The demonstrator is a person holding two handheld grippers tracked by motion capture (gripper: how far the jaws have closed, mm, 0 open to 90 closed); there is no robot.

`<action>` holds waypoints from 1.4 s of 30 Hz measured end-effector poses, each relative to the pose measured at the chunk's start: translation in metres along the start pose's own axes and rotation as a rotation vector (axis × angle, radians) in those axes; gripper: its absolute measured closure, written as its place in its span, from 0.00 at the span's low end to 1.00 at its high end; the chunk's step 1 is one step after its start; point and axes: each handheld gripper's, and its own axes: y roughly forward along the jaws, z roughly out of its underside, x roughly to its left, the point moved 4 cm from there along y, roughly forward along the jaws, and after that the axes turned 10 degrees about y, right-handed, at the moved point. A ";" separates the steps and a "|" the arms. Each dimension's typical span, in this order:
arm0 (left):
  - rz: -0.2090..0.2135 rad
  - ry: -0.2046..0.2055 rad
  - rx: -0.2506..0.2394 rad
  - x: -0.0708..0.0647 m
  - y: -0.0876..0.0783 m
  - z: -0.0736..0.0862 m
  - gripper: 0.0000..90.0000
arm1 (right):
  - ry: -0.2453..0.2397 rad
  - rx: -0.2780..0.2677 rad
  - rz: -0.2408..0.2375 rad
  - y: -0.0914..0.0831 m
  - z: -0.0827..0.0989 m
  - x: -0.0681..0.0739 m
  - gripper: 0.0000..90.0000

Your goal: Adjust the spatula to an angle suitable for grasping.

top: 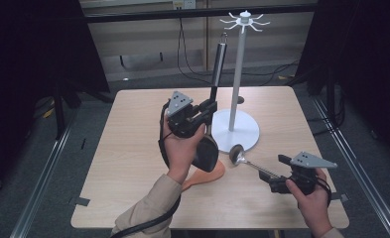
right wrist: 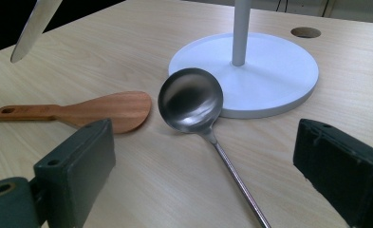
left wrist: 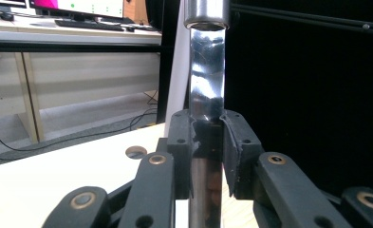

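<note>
My left gripper (top: 210,106) (left wrist: 207,142) is shut on the handle of a long steel spatula (top: 218,59) (left wrist: 207,85) and holds it upright. The spatula's blade (right wrist: 32,23) hangs above the table, and its top loop is just left of and below the hooks of the white rack (top: 237,74). A steel ladle (top: 238,154) (right wrist: 190,99) lies on the table with its bowl against the rack's round base (right wrist: 269,76). Its handle runs between the wide-apart jaws of my open right gripper (top: 279,172) (right wrist: 205,147). A wooden rice paddle (top: 210,174) (right wrist: 103,109) lies flat beside the ladle.
The wooden table (top: 133,148) has a round cable hole (top: 239,100) (right wrist: 305,32) behind the rack. Black cables run over the floor past the far edge. Dark curtains stand at both sides. A desk with monitors is beyond in the left gripper view.
</note>
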 end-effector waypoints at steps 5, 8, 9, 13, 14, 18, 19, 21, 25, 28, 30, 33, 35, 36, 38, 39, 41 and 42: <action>0.012 0.009 -0.005 -0.005 0.005 -0.005 0.84 | -0.001 0.002 -0.002 0.000 0.000 0.000 0.06; 0.019 0.015 -0.008 -0.008 0.009 -0.009 0.84 | -0.001 0.002 -0.003 -0.001 0.000 -0.001 0.06; 0.019 0.015 -0.008 -0.008 0.009 -0.009 0.84 | 0.000 0.002 -0.004 -0.001 0.000 -0.001 0.06; 0.028 0.024 -0.008 -0.013 0.013 -0.010 0.84 | -0.001 0.000 -0.002 -0.001 0.000 -0.001 0.06; 0.028 0.024 -0.008 -0.013 0.013 -0.010 0.84 | -0.001 0.000 -0.002 -0.001 0.000 -0.001 0.06; 0.032 0.033 -0.003 -0.014 0.015 -0.011 0.84 | -0.006 0.000 -0.004 -0.001 0.000 -0.001 0.06; 0.031 0.042 0.003 -0.013 0.015 -0.012 0.84 | -0.007 0.000 -0.004 -0.001 0.000 -0.001 0.06; 0.030 0.039 -0.010 -0.014 0.016 -0.013 0.84 | -0.002 0.003 0.000 -0.001 0.000 0.000 0.06; 0.028 0.057 -0.001 -0.014 0.018 -0.015 0.84 | -0.004 0.004 -0.002 -0.001 0.000 -0.001 0.06; 0.029 0.050 0.002 -0.015 0.021 -0.014 0.84 | -0.004 0.004 -0.001 -0.001 0.000 -0.001 0.06; 0.027 0.064 0.009 -0.016 0.023 -0.013 0.84 | -0.001 0.002 0.000 -0.002 0.000 -0.001 0.06; 0.026 0.059 0.019 -0.017 0.026 -0.012 0.84 | 0.000 0.003 -0.001 -0.002 0.000 -0.001 0.06; 0.018 0.053 0.015 -0.018 0.028 -0.011 0.84 | -0.001 0.003 -0.001 -0.002 0.000 -0.001 0.06; 0.010 0.052 0.013 -0.018 0.030 -0.010 0.84 | -0.001 0.003 -0.002 -0.002 0.000 -0.001 0.06; 0.008 0.043 0.013 -0.019 0.032 -0.008 0.84 | 0.001 0.006 -0.005 -0.003 0.000 -0.001 0.06; 0.001 0.043 0.014 -0.018 0.033 -0.008 0.84 | 0.001 0.005 -0.004 -0.003 0.000 -0.001 0.06; -0.006 0.045 0.016 -0.018 0.034 -0.007 0.84 | 0.000 0.004 -0.004 -0.003 0.000 -0.001 0.06; -0.010 0.043 0.015 -0.018 0.034 -0.007 0.84 | 0.000 0.004 -0.004 -0.003 0.000 -0.001 0.06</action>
